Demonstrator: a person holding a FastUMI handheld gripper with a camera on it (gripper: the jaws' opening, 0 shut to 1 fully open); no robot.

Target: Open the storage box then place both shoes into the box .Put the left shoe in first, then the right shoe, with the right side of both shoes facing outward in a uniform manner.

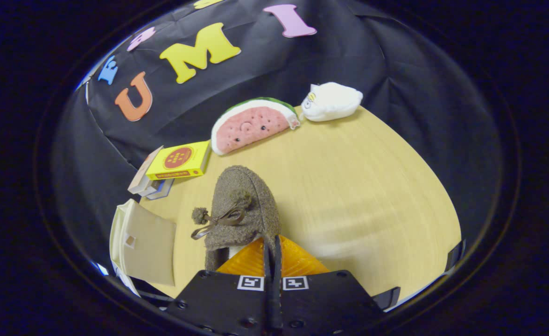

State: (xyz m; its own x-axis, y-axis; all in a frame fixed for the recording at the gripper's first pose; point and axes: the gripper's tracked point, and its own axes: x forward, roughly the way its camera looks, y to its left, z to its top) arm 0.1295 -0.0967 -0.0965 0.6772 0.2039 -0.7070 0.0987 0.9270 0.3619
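A brown fuzzy shoe (242, 205) with a pom-pom and a bow hangs toe-forward just ahead of my fingers, tilted over the wooden table (372, 196). My gripper (272, 247) is shut on the shoe's rear collar edge, with both fingers pressed close together on the thin rim. The shoe's heel part is hidden behind the fingers. To the left of the shoe stands the white storage box (119, 233), and its beige flap (151, 245) faces me.
Beyond the storage box, a yellow packet (179, 161) lies on a small stack of books (151, 186). A watermelon plush (251, 123) and a white plush (331, 101) sit at the table's far edge against the black cloth wall.
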